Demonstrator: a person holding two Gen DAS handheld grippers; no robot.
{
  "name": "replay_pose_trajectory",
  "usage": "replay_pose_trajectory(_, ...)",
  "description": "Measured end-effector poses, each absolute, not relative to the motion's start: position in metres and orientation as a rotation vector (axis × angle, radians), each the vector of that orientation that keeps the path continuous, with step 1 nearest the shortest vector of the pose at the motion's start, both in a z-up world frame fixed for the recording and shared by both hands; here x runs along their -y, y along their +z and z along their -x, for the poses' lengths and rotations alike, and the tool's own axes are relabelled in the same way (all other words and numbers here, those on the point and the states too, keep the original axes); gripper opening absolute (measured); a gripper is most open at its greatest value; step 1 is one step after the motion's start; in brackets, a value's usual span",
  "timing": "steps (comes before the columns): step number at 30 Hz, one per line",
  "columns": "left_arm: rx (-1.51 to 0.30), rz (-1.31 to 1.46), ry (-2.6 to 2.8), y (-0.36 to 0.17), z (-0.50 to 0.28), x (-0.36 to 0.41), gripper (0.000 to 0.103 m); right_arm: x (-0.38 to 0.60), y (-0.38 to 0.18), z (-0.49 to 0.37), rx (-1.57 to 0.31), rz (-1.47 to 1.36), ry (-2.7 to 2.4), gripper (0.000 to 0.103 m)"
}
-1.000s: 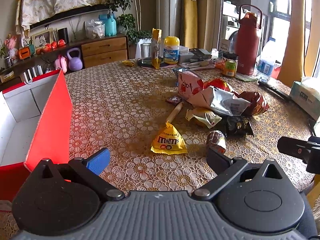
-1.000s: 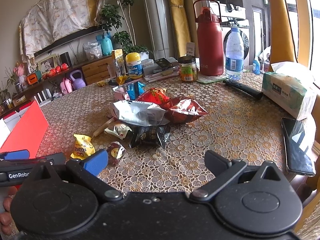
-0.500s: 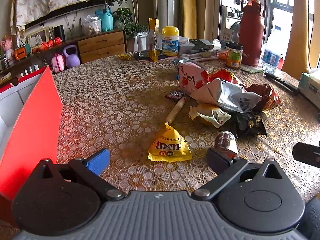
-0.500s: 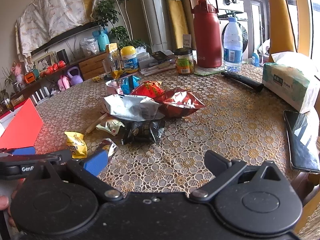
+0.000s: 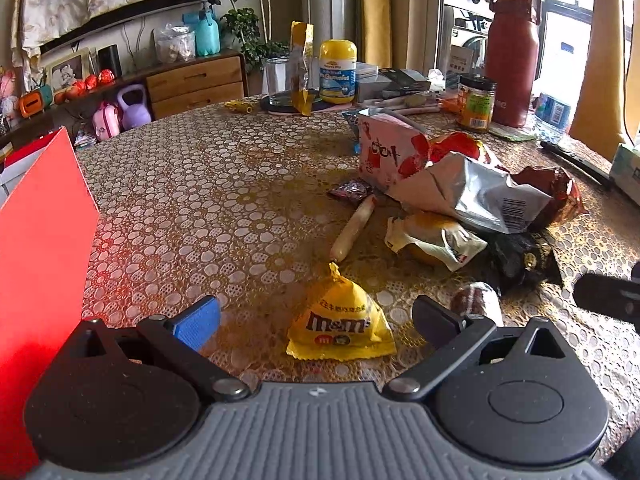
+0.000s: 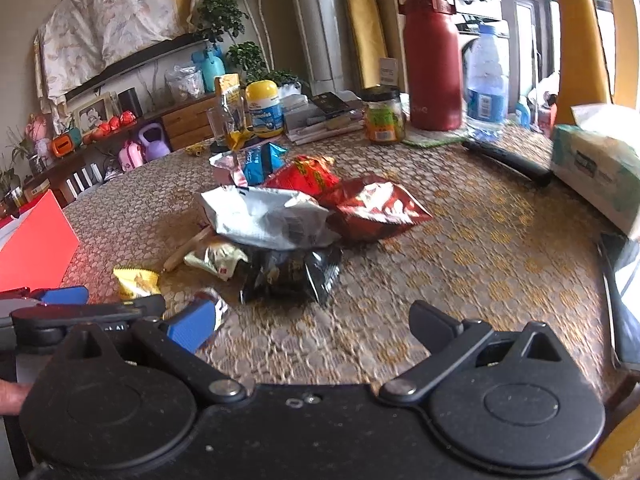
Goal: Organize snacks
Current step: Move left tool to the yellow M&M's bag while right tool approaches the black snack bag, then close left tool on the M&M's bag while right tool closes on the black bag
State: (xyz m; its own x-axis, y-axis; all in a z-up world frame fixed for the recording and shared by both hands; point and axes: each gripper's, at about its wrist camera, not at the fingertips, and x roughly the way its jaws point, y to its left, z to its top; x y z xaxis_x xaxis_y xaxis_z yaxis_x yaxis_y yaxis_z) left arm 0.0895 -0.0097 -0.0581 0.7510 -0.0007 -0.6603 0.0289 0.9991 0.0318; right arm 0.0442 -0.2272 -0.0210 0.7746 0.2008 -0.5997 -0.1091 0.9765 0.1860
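A pile of snacks lies on the round lace-covered table [image 5: 224, 184]. A yellow M&M's pouch [image 5: 340, 322] lies between the open fingers of my left gripper [image 5: 316, 320], which is empty. Behind it lie a sausage stick [image 5: 354, 226], a small dark wrapped snack [image 5: 476, 306], a silver bag [image 5: 476, 192], a black bag [image 5: 520, 258] and a white-red carton [image 5: 386, 152]. My right gripper [image 6: 314, 324] is open and empty, facing the black bag [image 6: 292, 272], silver bag [image 6: 268, 216] and red bags [image 6: 372, 204]. The left gripper also shows in the right wrist view [image 6: 80, 312].
A red box [image 5: 40, 248] stands at the left edge. At the back are a dark red flask [image 5: 512, 56], jar [image 5: 476, 102], yellow-lidded bottle [image 5: 337, 72] and glass [image 5: 280, 82]. A tissue pack [image 6: 600, 164], a phone [image 6: 624, 288] and a black stick [image 6: 508, 160] lie to the right.
My left gripper has moved forward and closer to the M&M's pouch, which now sits between its fingers. My right gripper has moved forward toward the pile. Both stay open.
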Motion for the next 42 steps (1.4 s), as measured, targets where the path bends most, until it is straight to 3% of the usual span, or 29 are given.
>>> replay_pose_trajectory(12,-0.727,-0.031,-0.026,-0.070,-0.105,0.006,0.103,0.206,-0.033,-0.096,-0.675,-0.127,0.162,0.102)
replay_pose_trajectory(25,-0.717,-0.043,-0.042,-0.077,-0.105,0.004,0.102,0.192,-0.051,-0.109,-0.715,-0.078,0.130,0.083)
replay_pose_trajectory(28,-0.707,-0.032,-0.065,-0.076,-0.103,0.005,0.089,0.192,-0.053,-0.109,-0.713,-0.077,0.133,0.080)
replay_pose_trajectory(30,-0.695,-0.034,-0.077,-0.074,-0.100,0.007,0.071,0.192,-0.052,-0.108,-0.708,-0.079,0.137,0.075)
replay_pose_trajectory(35,-0.696,-0.028,-0.091,-0.070,-0.097,0.008,0.049,0.195,-0.050,-0.104,-0.694,-0.102,0.149,0.057)
replay_pose_trajectory(42,-0.670,-0.009,-0.094,-0.061,-0.083,0.006,0.045,0.202,-0.048,-0.096,-0.672,-0.143,0.165,0.051)
